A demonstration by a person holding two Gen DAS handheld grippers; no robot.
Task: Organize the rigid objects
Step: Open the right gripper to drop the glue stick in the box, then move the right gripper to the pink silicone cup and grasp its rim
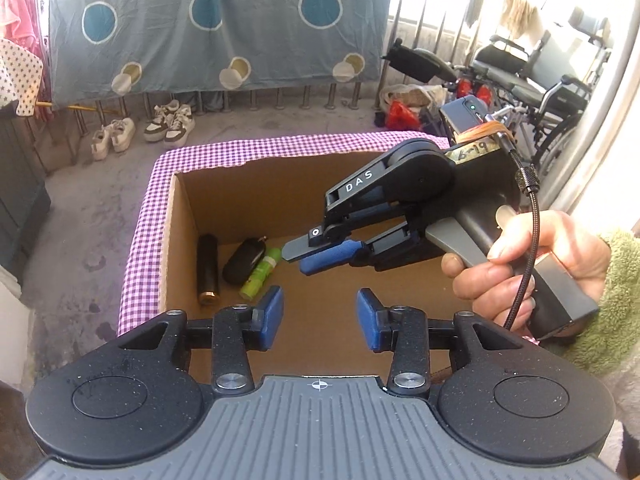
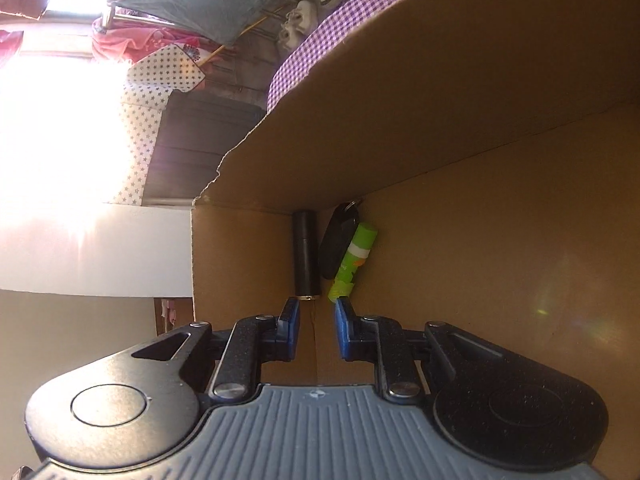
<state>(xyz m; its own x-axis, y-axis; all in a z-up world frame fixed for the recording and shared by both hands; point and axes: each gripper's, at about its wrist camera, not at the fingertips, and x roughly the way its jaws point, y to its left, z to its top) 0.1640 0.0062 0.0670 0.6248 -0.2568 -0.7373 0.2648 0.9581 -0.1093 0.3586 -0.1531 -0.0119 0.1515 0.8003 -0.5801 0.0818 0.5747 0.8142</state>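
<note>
Cardboard box holds black cylinder, green tube just beyond empty right gripper fingers, slightly apart.

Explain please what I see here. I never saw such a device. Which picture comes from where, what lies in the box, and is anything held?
These are two hand-held grippers, each with a camera looking along its fingers. The left wrist view shows the left gripper below, empty with jaws apart, and a hand holding the right gripper over a cardboard box on a checked cloth. The right wrist view is rolled sideways; its right gripper holds nothing, its pads a little apart. In the box lie a black tube, a black key fob and a green tube.
</note>
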